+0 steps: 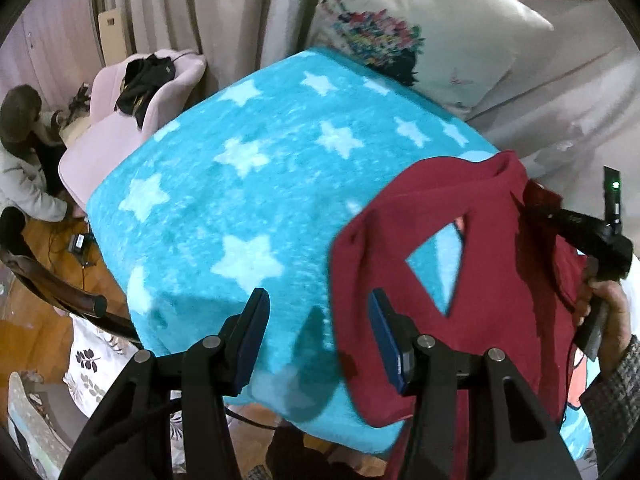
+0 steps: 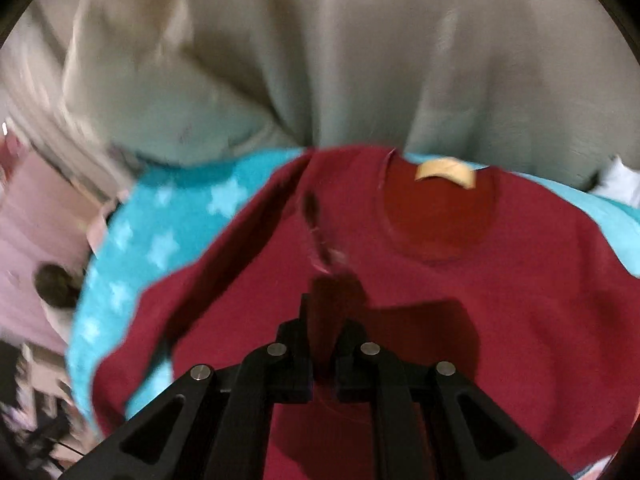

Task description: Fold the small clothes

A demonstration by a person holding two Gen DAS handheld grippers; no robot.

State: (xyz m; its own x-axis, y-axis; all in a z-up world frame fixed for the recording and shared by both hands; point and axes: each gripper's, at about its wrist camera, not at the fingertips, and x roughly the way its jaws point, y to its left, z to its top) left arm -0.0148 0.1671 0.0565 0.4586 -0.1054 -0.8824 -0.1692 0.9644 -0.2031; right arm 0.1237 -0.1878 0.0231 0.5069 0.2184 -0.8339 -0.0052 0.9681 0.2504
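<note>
A dark red sweatshirt lies face up on the turquoise star-patterned blanket, near its right edge. The round neckline with a tan label (blurred, unreadable) points toward the far edge. One sleeve is bent across, leaving a triangular gap that shows blanket.

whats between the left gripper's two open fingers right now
Mostly bare star blanket, seen in the left wrist view. The left gripper is open and holds nothing; the red shirt only starts at its right-hand finger.
</note>
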